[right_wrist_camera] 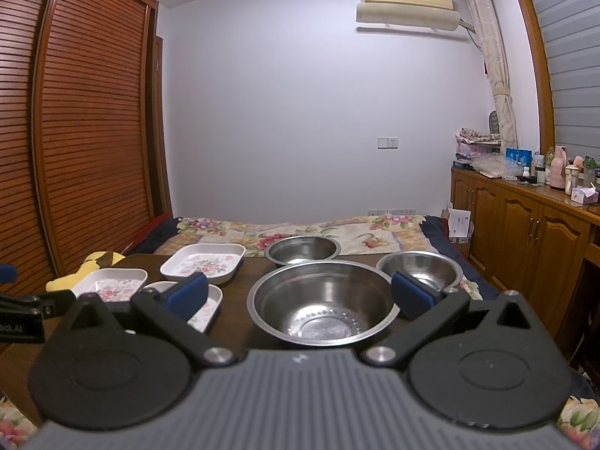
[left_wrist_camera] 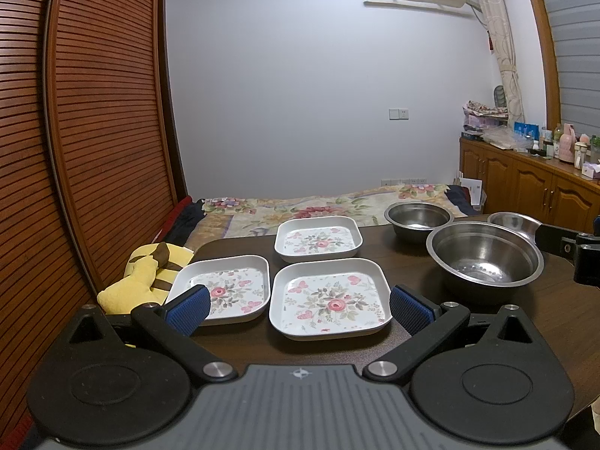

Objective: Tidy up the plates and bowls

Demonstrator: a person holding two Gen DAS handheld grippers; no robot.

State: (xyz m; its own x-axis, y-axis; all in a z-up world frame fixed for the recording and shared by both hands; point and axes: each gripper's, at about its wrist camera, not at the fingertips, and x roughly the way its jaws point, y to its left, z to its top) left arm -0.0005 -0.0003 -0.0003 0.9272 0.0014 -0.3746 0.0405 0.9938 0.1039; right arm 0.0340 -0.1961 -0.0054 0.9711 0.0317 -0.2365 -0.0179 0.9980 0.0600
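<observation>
Both tools hang above the near edge of the dark desk (left_wrist_camera: pixel 375 240) with fingers spread wide and nothing between them. Ahead of the left tool (left_wrist_camera: pixel 300 309) lies the nearest floral plate (left_wrist_camera: pixel 330 300), framed by its blue pads; a second floral plate (left_wrist_camera: pixel 225 288) sits just left of it and a third plate (left_wrist_camera: pixel 318 239) lies beyond. The right tool (right_wrist_camera: pixel 300 294) faces the large steel bowl (right_wrist_camera: pixel 322 302); a small bowl (right_wrist_camera: pixel 420 268) sits behind its right finger, and a medium bowl (right_wrist_camera: pixel 302 249) lies farther ahead.
</observation>
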